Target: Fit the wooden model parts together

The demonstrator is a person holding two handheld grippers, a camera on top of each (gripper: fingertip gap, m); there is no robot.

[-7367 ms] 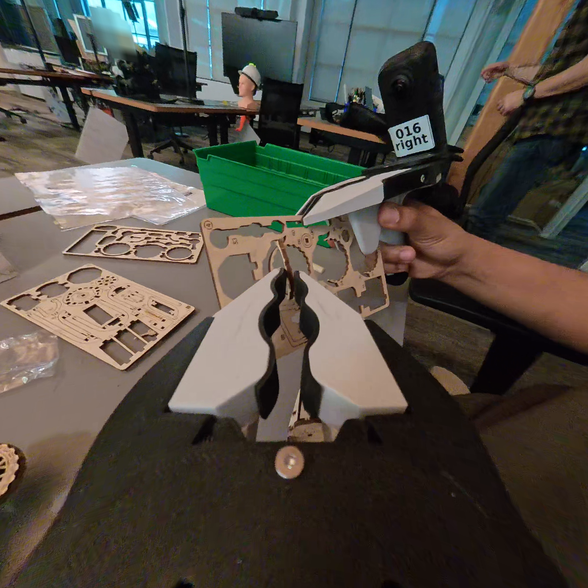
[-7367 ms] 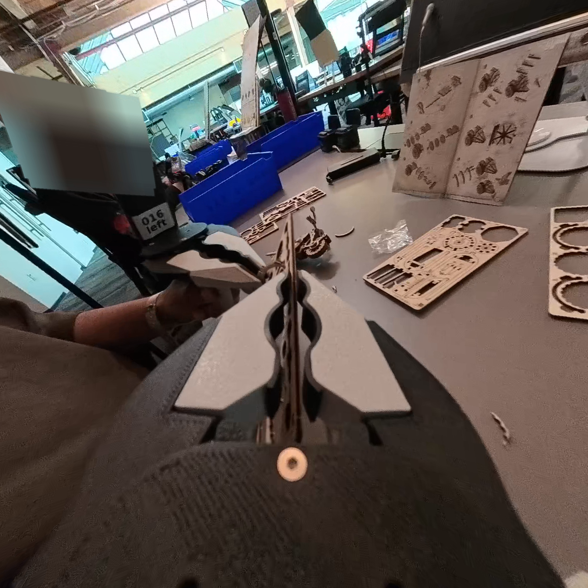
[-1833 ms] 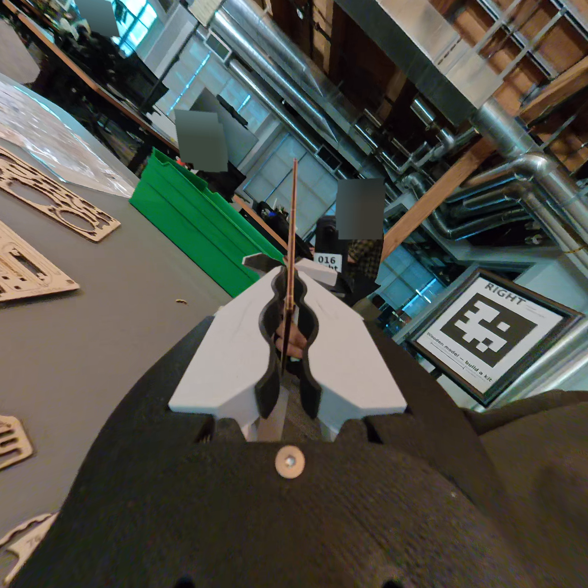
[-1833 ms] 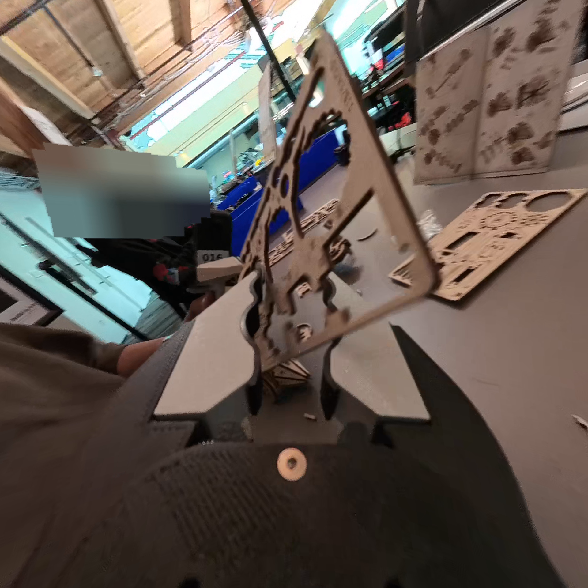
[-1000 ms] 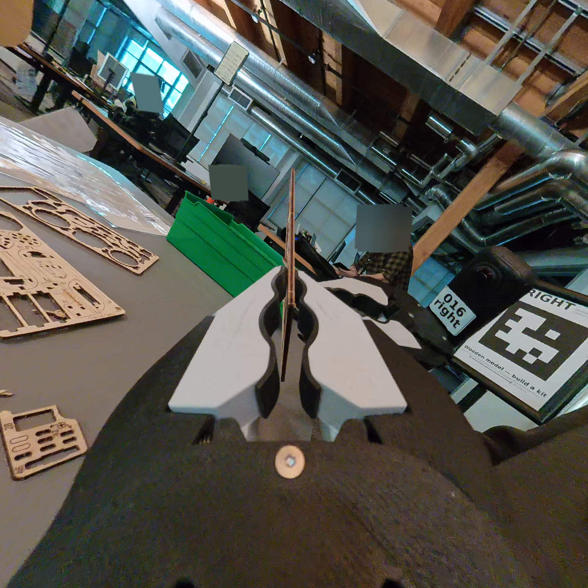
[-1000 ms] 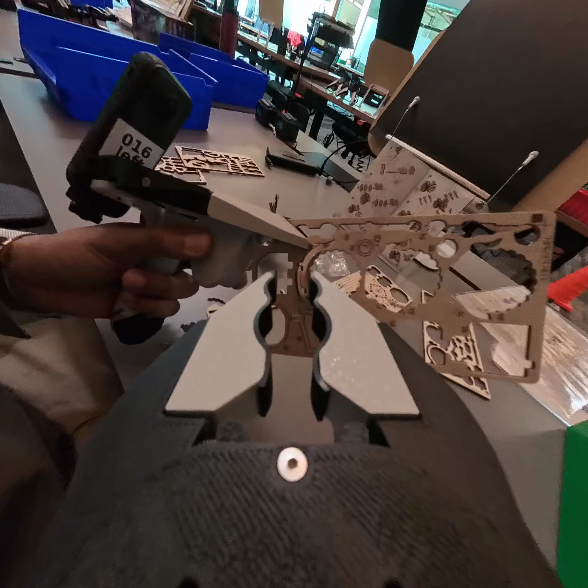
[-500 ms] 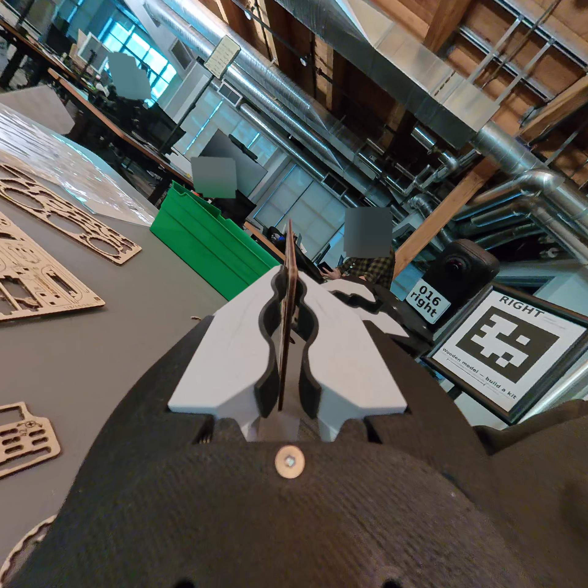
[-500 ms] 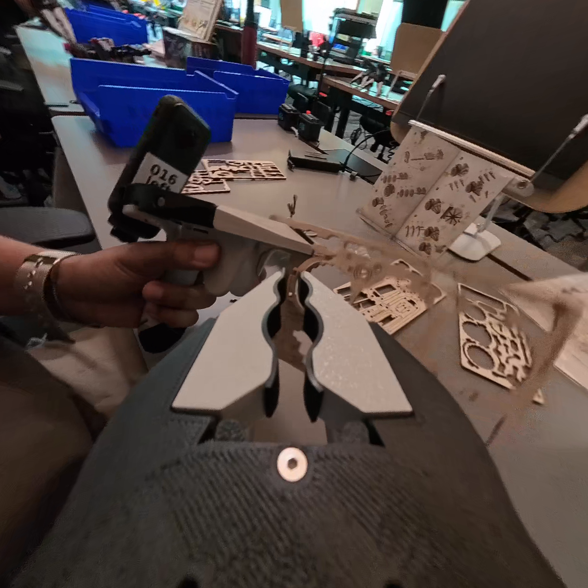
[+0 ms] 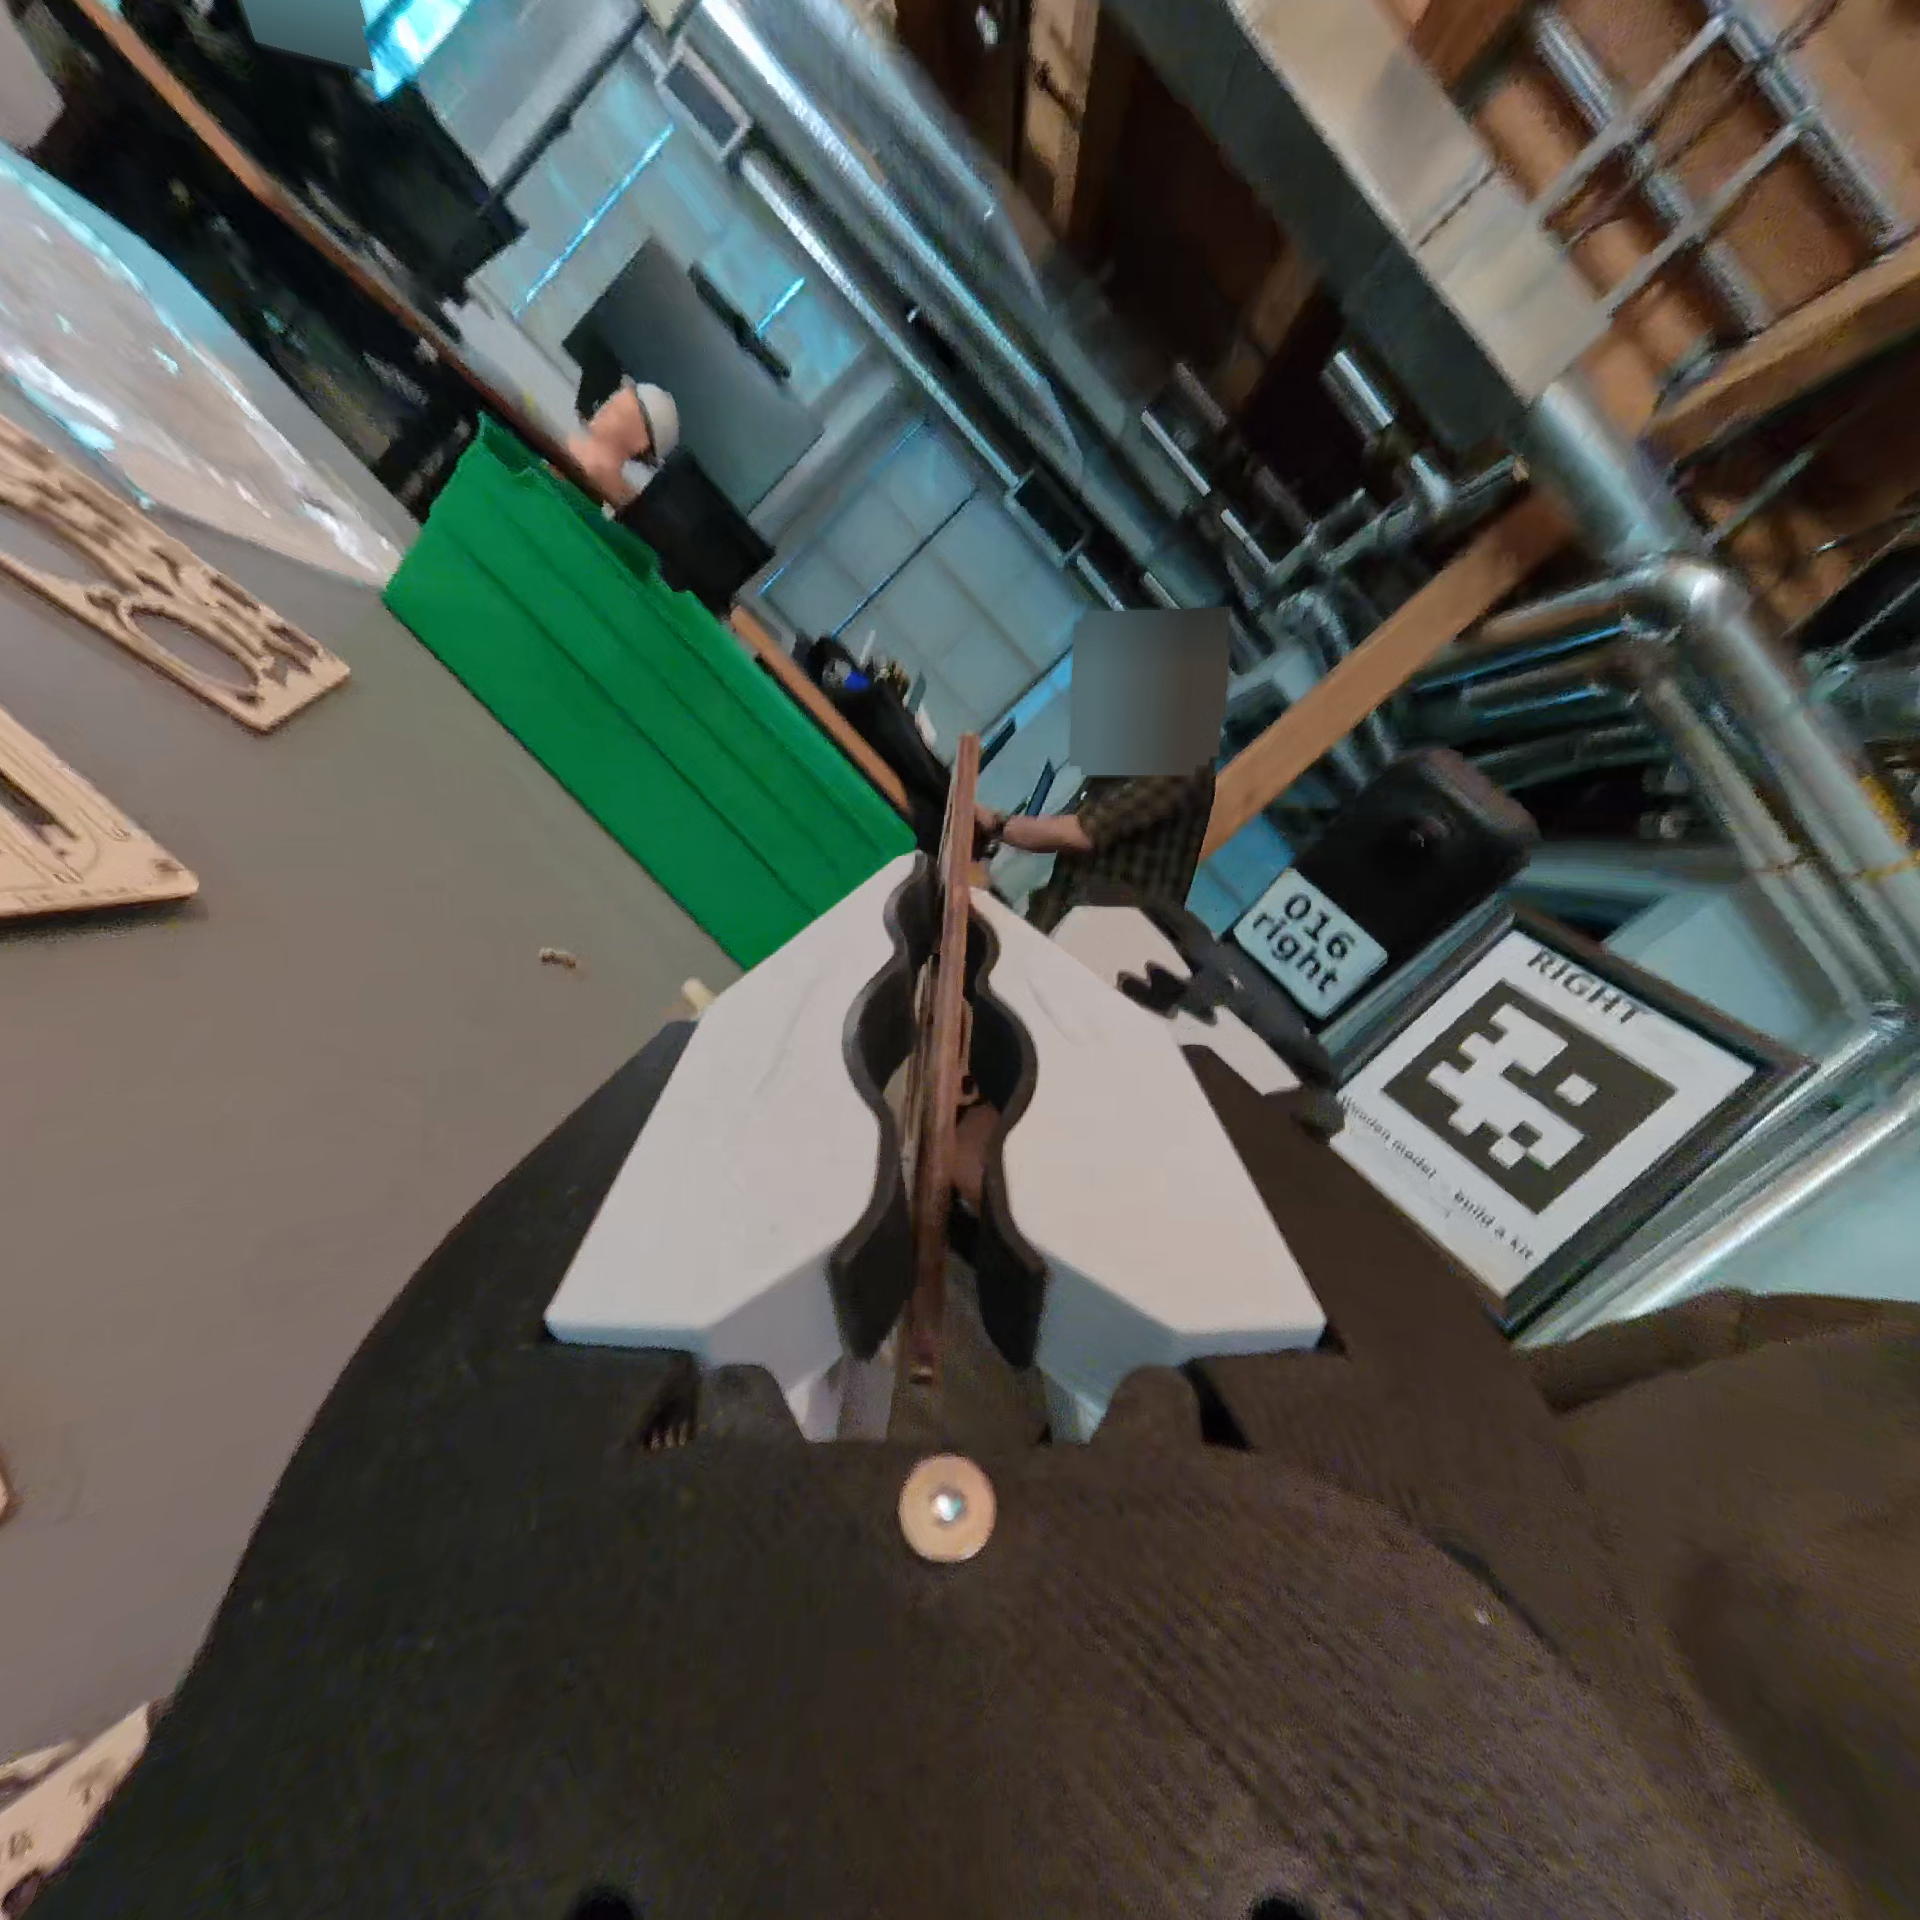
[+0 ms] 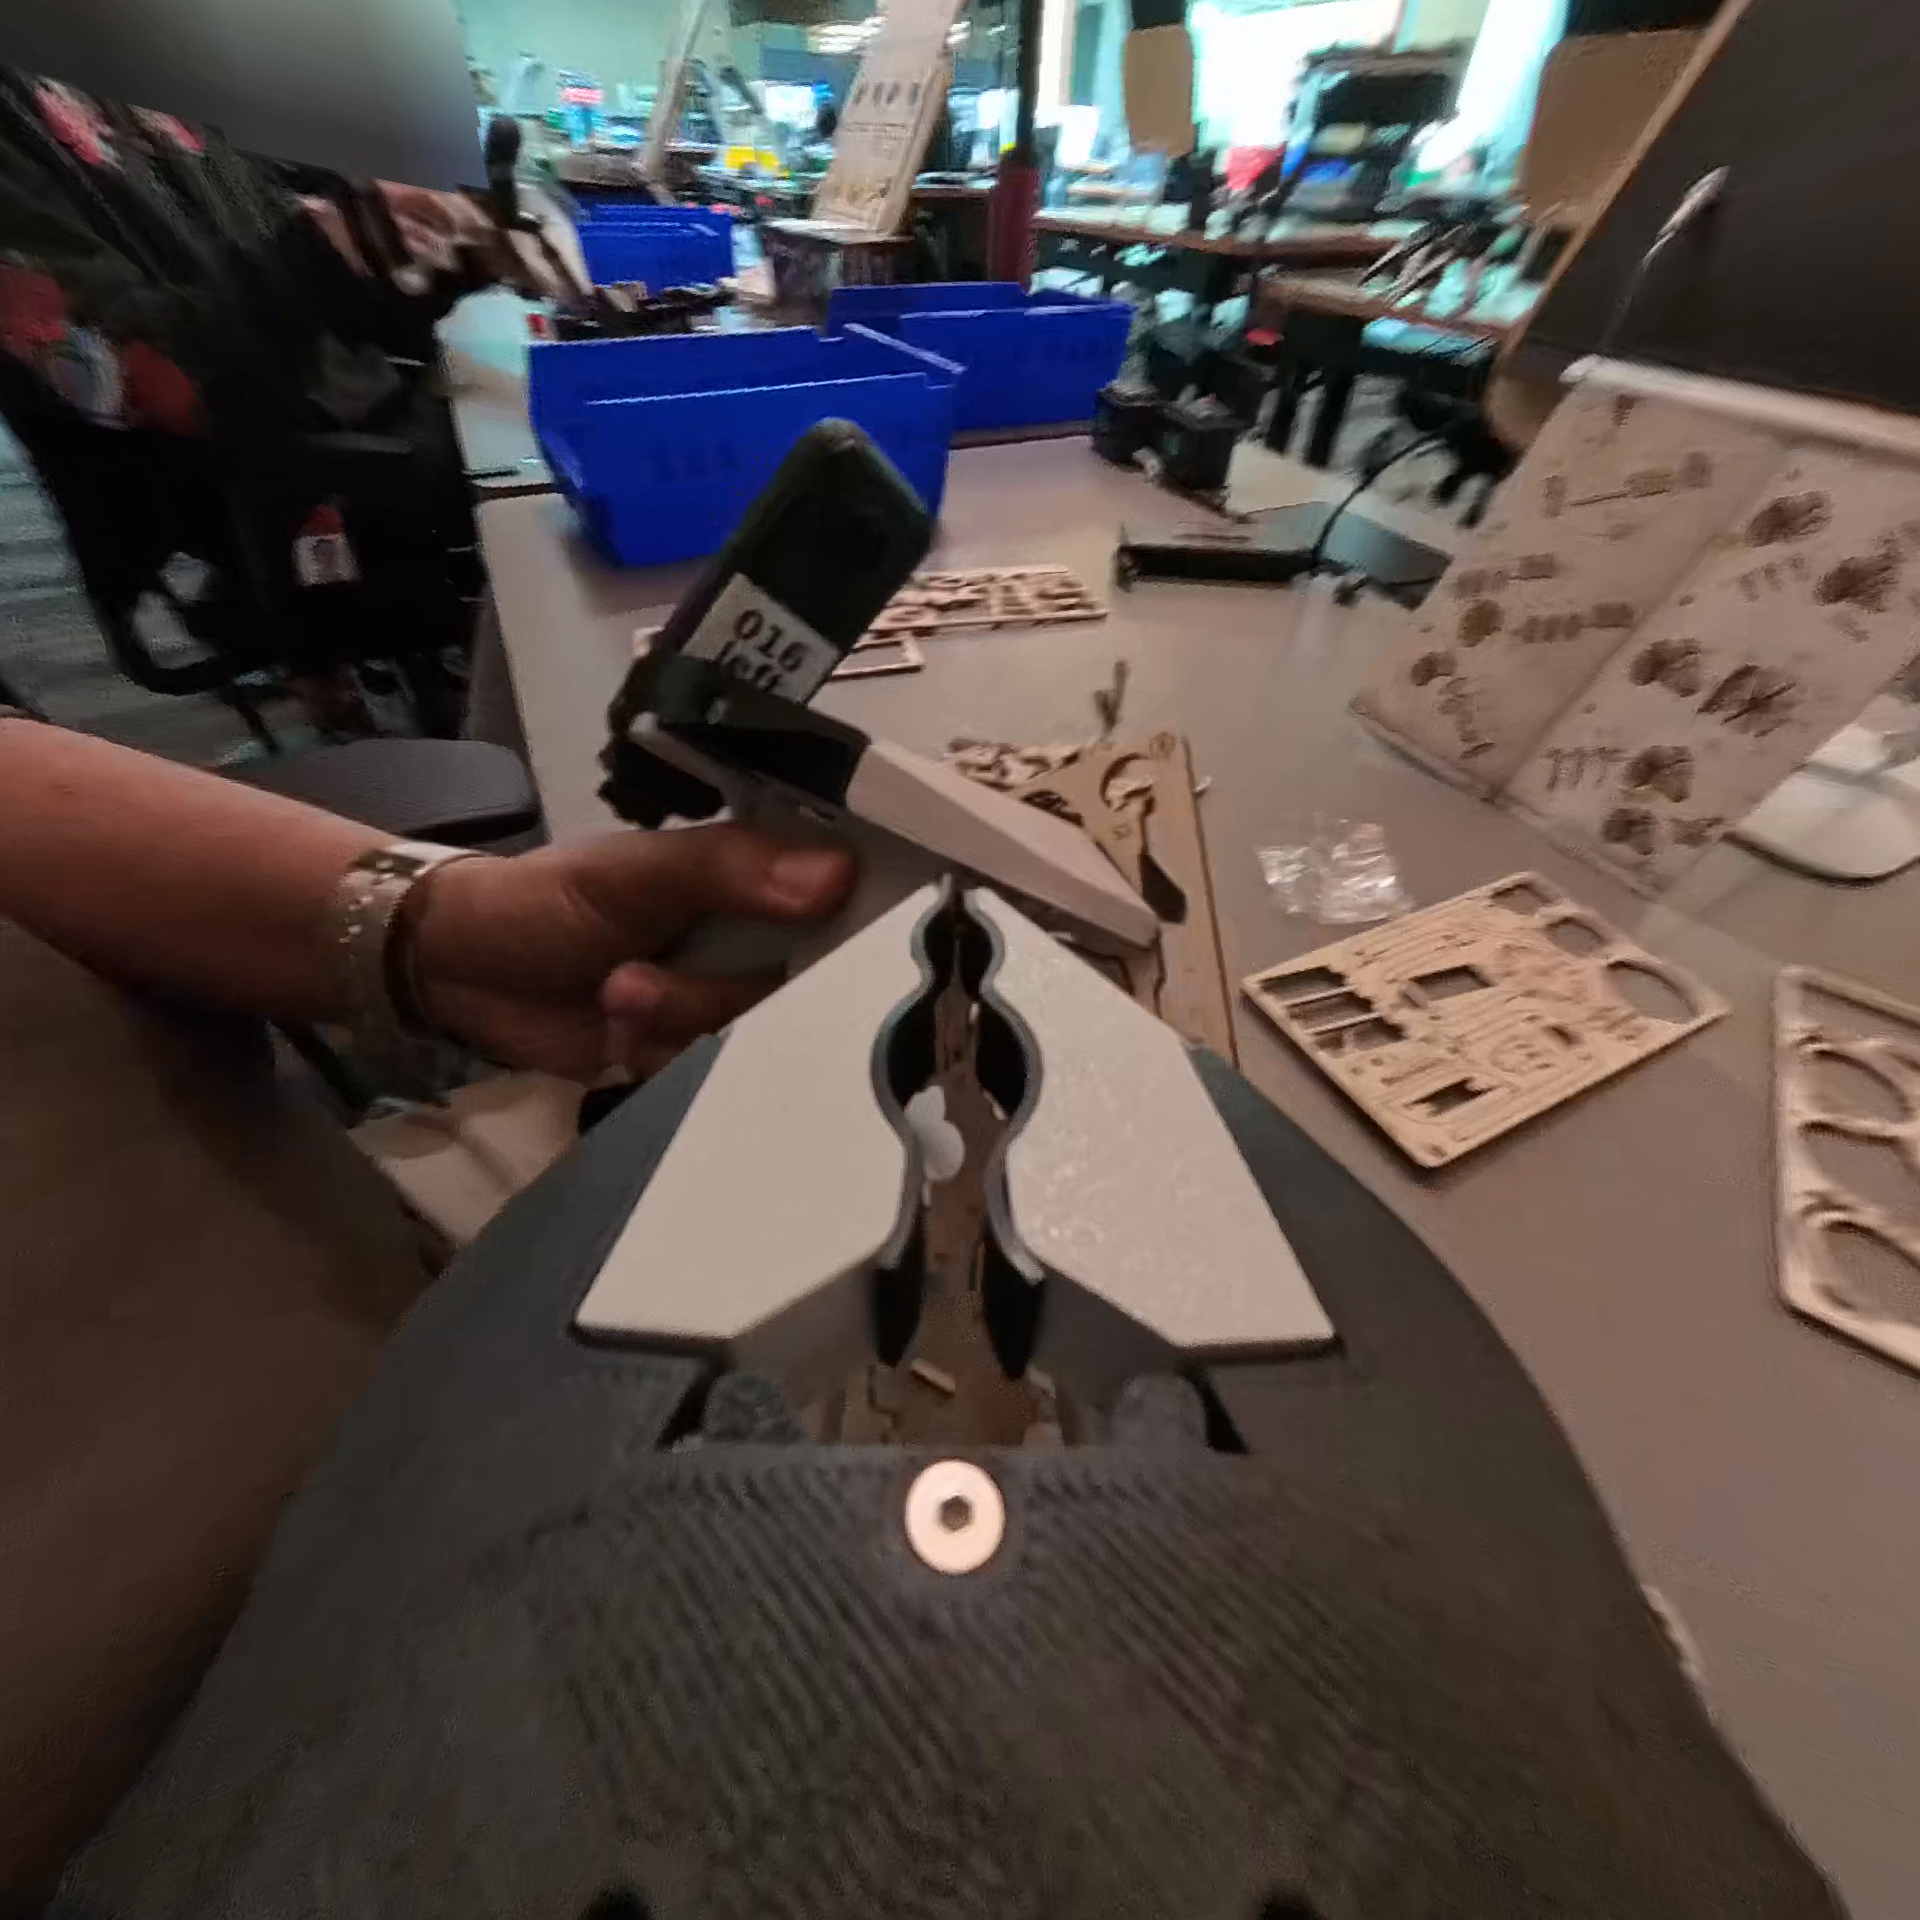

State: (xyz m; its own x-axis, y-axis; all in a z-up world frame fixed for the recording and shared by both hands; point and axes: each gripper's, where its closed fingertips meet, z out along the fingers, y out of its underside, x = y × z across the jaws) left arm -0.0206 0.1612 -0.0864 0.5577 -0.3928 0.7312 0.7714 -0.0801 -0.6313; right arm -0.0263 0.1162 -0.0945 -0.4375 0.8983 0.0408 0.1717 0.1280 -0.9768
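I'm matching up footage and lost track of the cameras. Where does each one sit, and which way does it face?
Left wrist view: on the left gripper, tilted up past a green bin toward ceiling pipes; its fingers clamp a wooden sheet edge-on.
Right wrist view: on the right gripper, facing the table; a hand shows.
Shared: each shows the other gripper.

The left gripper point(image 9: 943, 914) has its fingers point(image 9: 790, 1122) drawn nearly together, a thin edge-on sheet pinched between them, and it is raised off the desk. In the right wrist view a bare hand point(image 10: 582, 945) wraps its grip, thumb stretched forward, a bracelet on the wrist. The right gripper point(image 10: 956, 904) sits just below and beside it, fingers point(image 10: 1122, 1153) likewise nearly closed, tips close under the left one's body
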